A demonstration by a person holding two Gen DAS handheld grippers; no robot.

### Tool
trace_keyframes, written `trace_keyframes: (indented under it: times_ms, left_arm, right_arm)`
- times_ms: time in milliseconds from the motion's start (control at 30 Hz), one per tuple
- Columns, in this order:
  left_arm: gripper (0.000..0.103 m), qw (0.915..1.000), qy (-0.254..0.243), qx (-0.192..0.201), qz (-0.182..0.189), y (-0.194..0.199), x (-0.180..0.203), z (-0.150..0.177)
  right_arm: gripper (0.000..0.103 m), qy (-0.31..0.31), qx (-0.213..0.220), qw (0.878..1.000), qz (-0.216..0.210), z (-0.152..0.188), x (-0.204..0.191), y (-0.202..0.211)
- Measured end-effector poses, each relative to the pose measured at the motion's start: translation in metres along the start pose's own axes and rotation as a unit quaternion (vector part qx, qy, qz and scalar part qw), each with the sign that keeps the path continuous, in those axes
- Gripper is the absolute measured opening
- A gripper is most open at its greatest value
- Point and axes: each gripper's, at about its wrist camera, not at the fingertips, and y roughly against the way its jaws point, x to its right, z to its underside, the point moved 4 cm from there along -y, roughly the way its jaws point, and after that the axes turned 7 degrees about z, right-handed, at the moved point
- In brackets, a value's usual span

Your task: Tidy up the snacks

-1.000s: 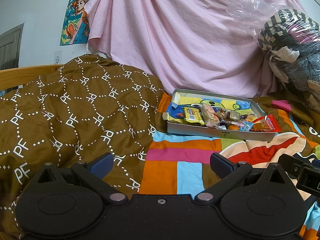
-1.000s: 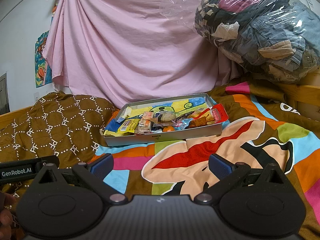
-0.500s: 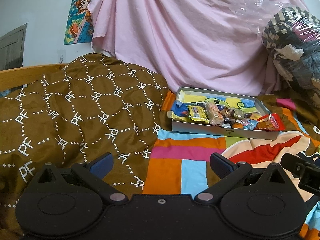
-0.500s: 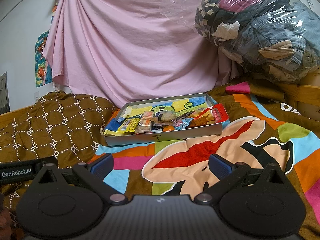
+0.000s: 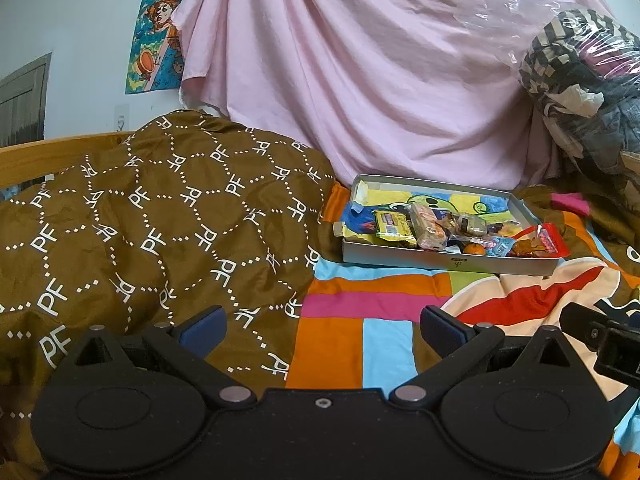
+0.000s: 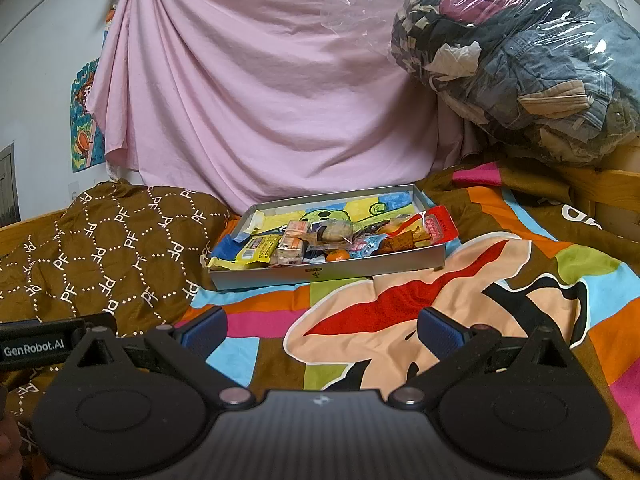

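While spread wide and holding nothing, left gripper (image 5: pixel 322 322) and right gripper (image 6: pixel 322 322) hover low over the striped multicolour bedspread (image 6: pixel 400 312), well short of the shallow grey cardboard box tray (image 6: pixel 328 274) lying ahead of both pairs of fingertips. Heaped along the tray's near wall: one yellow wrapper (image 6: pixel 258 250), one red packet (image 6: pixel 440 226) hanging over the rim, one small orange fruit (image 6: pixel 338 255), several clear-wrapped pieces too jumbled to count. Probably gathered there for sorting; equally fits sorting finished.

Black grippers, blue-padded fingers (image 6: pixel 436 330), "GenRobot.AI" marking.
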Motion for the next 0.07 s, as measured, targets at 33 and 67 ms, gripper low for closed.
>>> trace_keyframes:
  times_ms: [33, 67]
  left_arm:
    - [0.102, 1.0, 0.0, -0.001, 0.0, -0.0003, -0.0003, -0.0001]
    - [0.102, 1.0, 0.0, -0.002, 0.001, -0.0006, -0.0002, 0.0]
  right_arm:
    - [0.103, 0.0, 0.0, 1.0, 0.0, 0.0005, -0.0002, 0.0004]
    - [0.103, 0.0, 0.0, 1.0, 0.0, 0.0005, -0.0003, 0.0003]
